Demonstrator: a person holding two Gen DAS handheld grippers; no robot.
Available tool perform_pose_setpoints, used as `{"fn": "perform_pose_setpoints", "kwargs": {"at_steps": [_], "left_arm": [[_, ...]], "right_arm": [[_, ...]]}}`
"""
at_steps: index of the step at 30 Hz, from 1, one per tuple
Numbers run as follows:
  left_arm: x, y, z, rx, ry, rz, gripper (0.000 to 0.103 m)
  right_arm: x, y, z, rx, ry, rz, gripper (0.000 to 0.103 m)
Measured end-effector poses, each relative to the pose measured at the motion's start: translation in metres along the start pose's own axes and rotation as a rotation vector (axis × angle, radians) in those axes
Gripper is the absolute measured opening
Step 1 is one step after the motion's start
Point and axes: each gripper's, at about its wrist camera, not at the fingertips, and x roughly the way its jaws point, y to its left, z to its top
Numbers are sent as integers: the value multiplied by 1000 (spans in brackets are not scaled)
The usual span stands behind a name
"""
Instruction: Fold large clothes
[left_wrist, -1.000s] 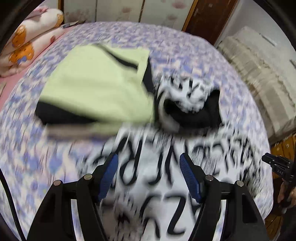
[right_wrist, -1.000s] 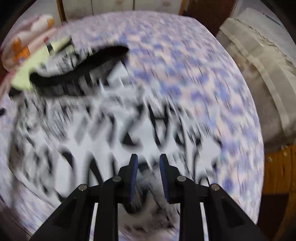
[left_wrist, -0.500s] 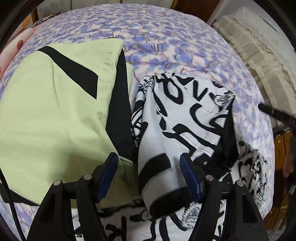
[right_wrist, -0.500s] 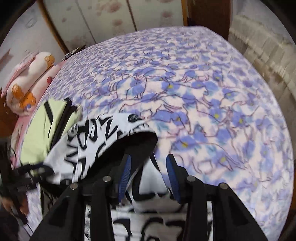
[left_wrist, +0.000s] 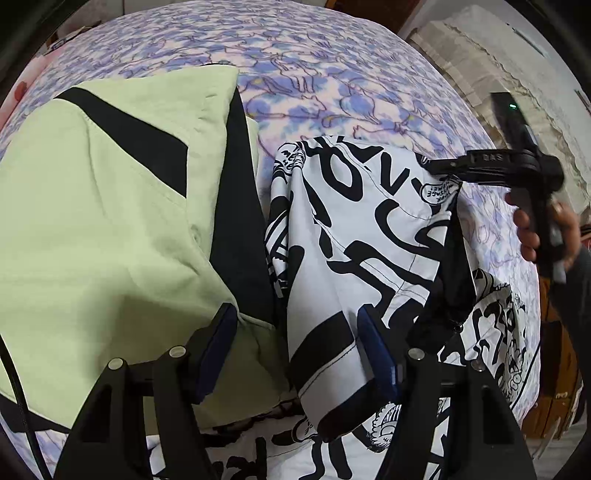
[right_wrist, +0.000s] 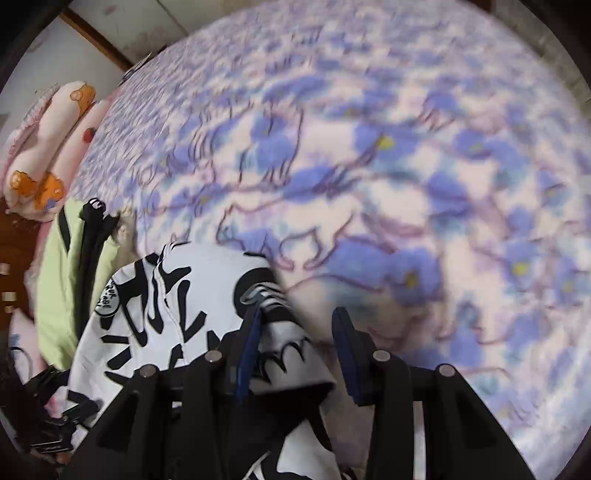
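Observation:
A white garment with bold black lettering (left_wrist: 354, 236) lies folded over on the bed, also in the right wrist view (right_wrist: 173, 306). My left gripper (left_wrist: 295, 350) is open, its pads either side of the garment's near fold and the green cloth's edge. My right gripper (right_wrist: 295, 347) is open above the garment's far corner, with cloth lying between its pads; it shows in the left wrist view (left_wrist: 439, 166) at that corner. A light green and black garment (left_wrist: 103, 221) lies folded to the left.
The bed has a purple floral cover (left_wrist: 332, 74). A pink pillow with orange bears (right_wrist: 48, 147) lies at the far left. A beige covered sofa (left_wrist: 509, 92) stands beyond the bed's right side. Wooden furniture (left_wrist: 554, 387) is at the right.
Both grippers moved forward over the bed, carrying the white garment's edge over into a fold. The right gripper's jaws have opened wider. The left stayed open.

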Motion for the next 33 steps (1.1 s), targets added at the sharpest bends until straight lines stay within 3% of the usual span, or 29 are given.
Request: {"fn": "perform_pose_setpoints", "kwargs": {"at_steps": [3, 8, 10, 12, 17, 21, 26, 33], "left_arm": [[1, 0, 1, 7, 5, -6, 66], [4, -5, 3, 28, 12, 24, 64], [5, -9, 3, 46, 8, 69, 56], [6, -12, 2, 66, 1, 128, 42], [0, -11, -4, 35, -56, 184, 26], [-15, -17, -17, 4, -144, 188, 14], [-26, -47, -53, 136, -286, 216, 13], [-10, -56, -99, 153, -293, 146, 13]], "right_arm": [[18, -3, 2, -6, 49, 61, 41], [40, 7, -1, -38, 105, 47, 48], [38, 14, -5, -79, 93, 46, 37], [29, 26, -14, -158, 69, 40, 10], [-28, 55, -58, -326, -171, -23, 9], [-77, 62, -105, -359, -343, -41, 9], [-120, 62, -179, -398, -527, -107, 9], [-140, 63, -258, -464, -649, -190, 9]]}}
